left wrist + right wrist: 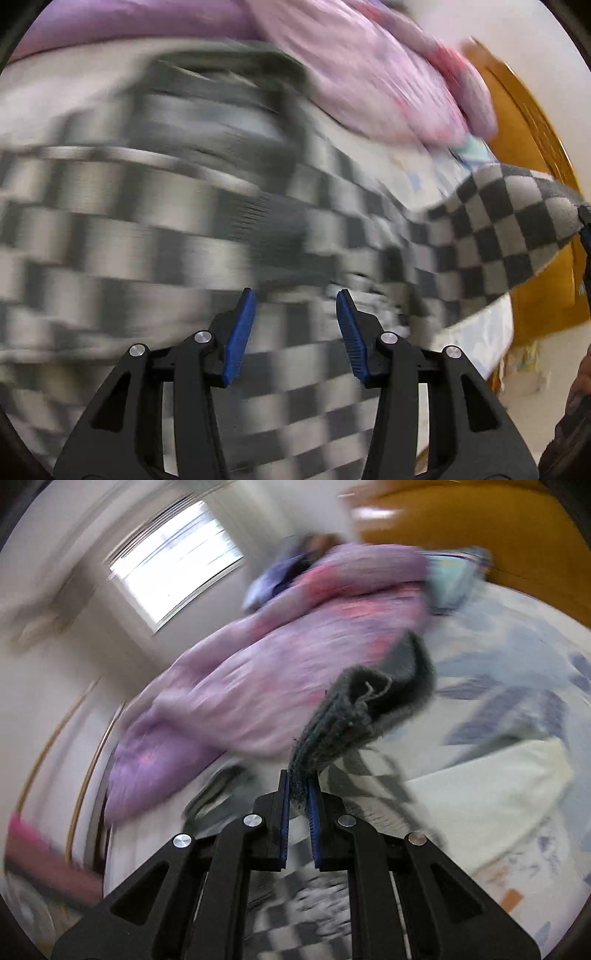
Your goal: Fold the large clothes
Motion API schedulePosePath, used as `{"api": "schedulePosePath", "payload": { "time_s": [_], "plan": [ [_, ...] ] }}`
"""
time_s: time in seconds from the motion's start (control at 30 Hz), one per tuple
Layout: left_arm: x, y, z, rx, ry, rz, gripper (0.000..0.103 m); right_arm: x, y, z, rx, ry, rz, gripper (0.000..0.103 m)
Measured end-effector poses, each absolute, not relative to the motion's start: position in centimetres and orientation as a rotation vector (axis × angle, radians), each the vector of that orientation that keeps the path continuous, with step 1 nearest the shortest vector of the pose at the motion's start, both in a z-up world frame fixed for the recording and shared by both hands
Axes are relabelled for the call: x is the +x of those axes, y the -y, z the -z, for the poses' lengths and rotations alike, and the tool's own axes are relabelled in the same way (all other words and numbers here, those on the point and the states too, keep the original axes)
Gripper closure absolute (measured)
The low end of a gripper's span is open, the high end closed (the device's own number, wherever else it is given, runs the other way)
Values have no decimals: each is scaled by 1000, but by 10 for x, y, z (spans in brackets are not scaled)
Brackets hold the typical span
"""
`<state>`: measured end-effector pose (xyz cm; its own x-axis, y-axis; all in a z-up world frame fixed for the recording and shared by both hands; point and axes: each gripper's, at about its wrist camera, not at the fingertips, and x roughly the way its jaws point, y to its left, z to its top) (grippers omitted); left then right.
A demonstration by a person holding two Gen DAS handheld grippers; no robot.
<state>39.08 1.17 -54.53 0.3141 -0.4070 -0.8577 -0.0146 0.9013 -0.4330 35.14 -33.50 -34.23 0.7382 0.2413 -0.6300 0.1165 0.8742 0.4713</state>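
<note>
A large grey-and-white checkered knit garment (155, 229) lies spread over the bed, blurred by motion. My left gripper (295, 299) is open and empty just above it. One sleeve or corner (509, 221) is lifted to the right edge of the left wrist view. My right gripper (298, 779) is shut on the dark grey ribbed hem of that garment (369, 701), which bunches up past the fingertips. More checkered fabric (295, 915) hangs below the right gripper.
A pink-purple quilt (258, 672) is heaped at the far side of the bed, also in the left wrist view (369, 66). A pale patterned bedsheet (517, 686) and a white pillow (491, 794) lie right. An orange wooden headboard (535, 140) and a window (173, 565) stand behind.
</note>
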Motion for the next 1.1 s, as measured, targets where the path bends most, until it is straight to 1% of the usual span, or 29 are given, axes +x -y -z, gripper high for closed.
{"api": "schedulePosePath", "payload": {
  "time_s": [0.13, 0.2, 0.3, 0.4, 0.43, 0.47, 0.5, 0.53, 0.57, 0.63, 0.67, 0.77, 0.8, 0.87, 0.9, 0.93, 1.0, 1.1],
  "plan": [
    [370, -125, 523, -420, -1177, 94, 57, 362, 200, 362, 395, -835, -268, 94],
    [357, -176, 517, -433, -1161, 20, 57, 361, 135, 386, 319, -887, -350, 94],
    [338, -237, 513, -460, -1148, -74, 57, 355, 51, 440, 236, -1016, -427, 94],
    [321, -281, 514, -474, -1153, -139, 57, 356, 5, 502, 231, -1186, -442, 93],
    [318, -288, 515, -479, -1157, -146, 56, 356, -6, 522, 180, -1236, -418, 90],
    [312, -295, 519, -489, -1164, -153, 48, 355, -14, 538, 137, -1272, -400, 88],
    [307, -300, 521, -499, -1166, -159, 45, 356, -18, 548, 119, -1316, -396, 84],
    [304, -304, 523, -512, -1167, -155, 45, 356, -17, 556, 114, -1364, -392, 82],
    [304, -301, 525, -517, -1169, -149, 45, 355, -12, 554, 138, -1351, -397, 81],
    [306, -294, 527, -522, -1166, -132, 45, 352, -6, 539, 136, -1329, -415, 62],
    [308, -288, 528, -527, -1171, -120, 45, 351, 2, 528, 146, -1306, -424, 58],
    [319, -264, 532, -512, -1183, -64, 45, 348, 32, 502, 146, -1254, -427, 58],
    [321, -257, 532, -498, -1187, -49, 45, 354, 57, 494, 144, -1230, -397, 58],
    [335, -240, 530, -477, -1175, -12, 45, 355, 96, 490, 151, -1212, -312, 74],
    [343, -232, 530, -479, -1169, 10, 45, 362, 115, 491, 139, -1217, -251, 86],
    [348, -228, 531, -477, -1169, 16, 45, 365, 137, 493, 134, -1223, -197, 92],
    [365, -217, 535, -462, -1179, 17, 44, 381, 186, 504, 165, -1239, -83, 99],
    [389, -217, 540, -436, -1179, -2, 44, 398, 244, 538, 228, -1299, -2, 99]
  ]
}}
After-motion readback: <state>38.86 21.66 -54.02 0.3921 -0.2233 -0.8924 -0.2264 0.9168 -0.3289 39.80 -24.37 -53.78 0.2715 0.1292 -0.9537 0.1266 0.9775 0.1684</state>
